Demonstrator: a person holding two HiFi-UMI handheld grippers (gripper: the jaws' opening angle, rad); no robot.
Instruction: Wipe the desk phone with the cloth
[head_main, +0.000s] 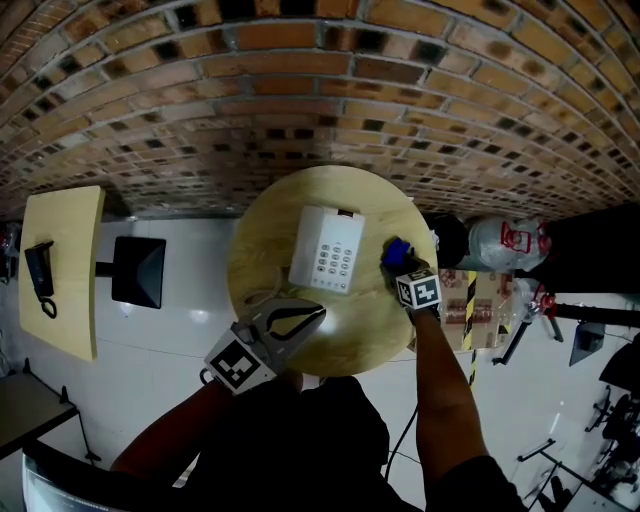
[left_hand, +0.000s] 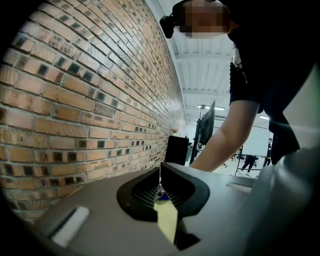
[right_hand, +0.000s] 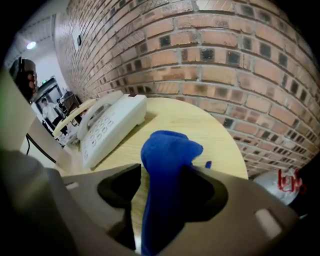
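A white desk phone (head_main: 326, 250) (right_hand: 107, 125) lies in the middle of the round wooden table (head_main: 270, 230) (right_hand: 200, 120). To its right is a blue cloth (head_main: 397, 252) (right_hand: 167, 155), bunched up between the jaws of my right gripper (head_main: 399, 264) (right_hand: 165, 170). That gripper is open: bare wood shows between its left jaw and the cloth, while the cloth leans on the right jaw. My left gripper (head_main: 315, 312) (left_hand: 160, 170) hovers over the table's near edge, left of the phone, shut and empty, pointing towards the brick wall.
A brick wall (head_main: 330, 90) runs behind the table. At the left stands a second wooden table (head_main: 70, 300) with a black handset (head_main: 40, 270), and a black box (head_main: 138, 272) beside it. A white bag (head_main: 505, 242) and a cardboard box (head_main: 480, 300) sit on the floor at the right.
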